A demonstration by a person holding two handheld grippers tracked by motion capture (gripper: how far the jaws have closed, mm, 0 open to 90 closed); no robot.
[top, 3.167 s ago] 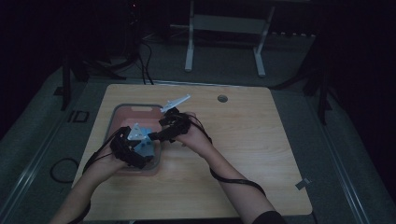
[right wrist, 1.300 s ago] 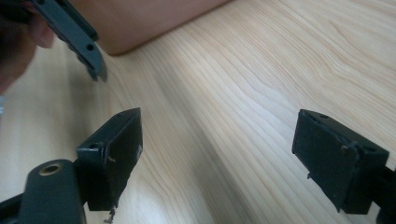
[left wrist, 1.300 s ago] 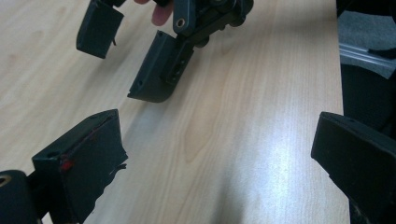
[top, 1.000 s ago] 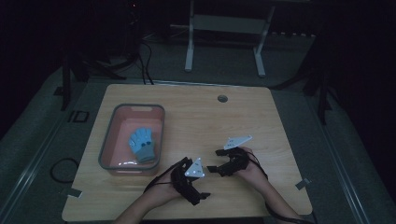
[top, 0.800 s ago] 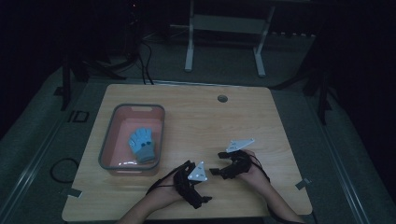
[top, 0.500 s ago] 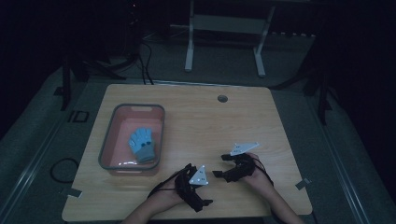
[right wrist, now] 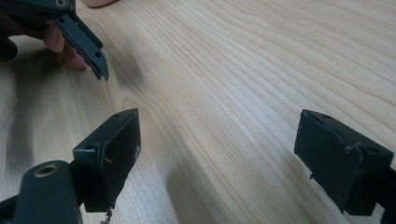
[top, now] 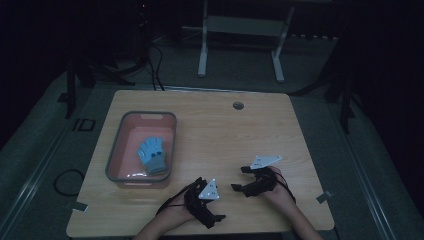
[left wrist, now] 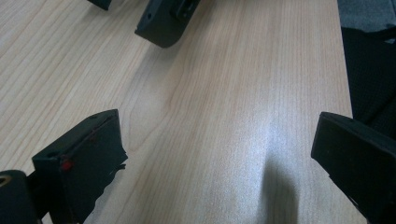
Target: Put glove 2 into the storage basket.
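Note:
A light blue glove (top: 152, 155) lies flat in a pink basin with a grey rim (top: 142, 115) on the left of the wooden table (top: 225, 130). Near the table's front edge, my left gripper (top: 219, 205) is held open over bare wood, well right of the basin. Just to its right, my right gripper (top: 240, 178) points left, open too. In the left gripper view my left gripper (left wrist: 215, 128) has only wood between its jaws, and a jaw of the right gripper (left wrist: 163, 23) shows ahead. In the right gripper view my right gripper (right wrist: 219, 123) is wide apart and empty.
A round cable hole (top: 238, 105) sits near the table's far edge. A white metal stand (top: 240, 25) is on the floor behind the table. The left hand and its gripper jaw (right wrist: 84, 37) lie close ahead of the right gripper. The table's front edge (left wrist: 343, 70) is near.
Both grippers were over the basin at the glove; now they have drawn back to the front of the table, empty, and the glove lies in the basin. In the last second they drifted slightly nearer the edge.

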